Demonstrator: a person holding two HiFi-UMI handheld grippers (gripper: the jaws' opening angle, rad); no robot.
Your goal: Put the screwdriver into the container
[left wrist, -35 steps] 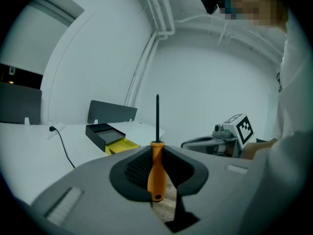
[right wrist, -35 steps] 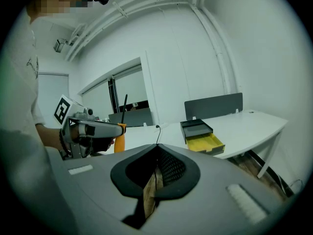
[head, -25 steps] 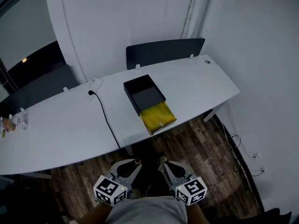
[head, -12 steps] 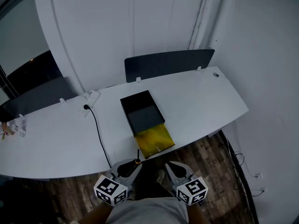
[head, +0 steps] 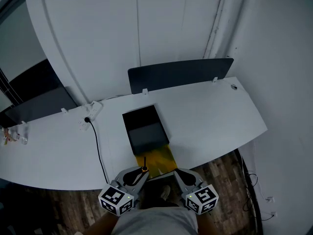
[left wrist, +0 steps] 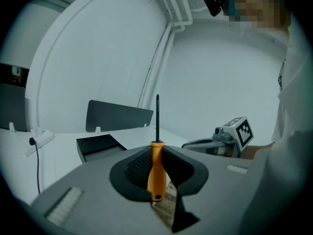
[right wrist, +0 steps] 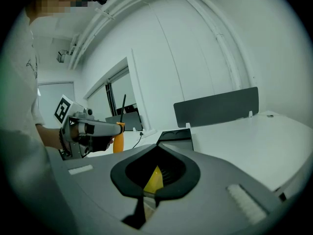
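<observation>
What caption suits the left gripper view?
Left tongs hold an orange-handled screwdriver upright, black container on the white desk ahead.

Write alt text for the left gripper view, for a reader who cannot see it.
The left claw grips an orange-handled screwdriver upright, its dark shaft pointing up. Beyond it a white desk carries an open black container in front of a dark partition panel, and the right claw shows at the right with its marker cube.
</observation>
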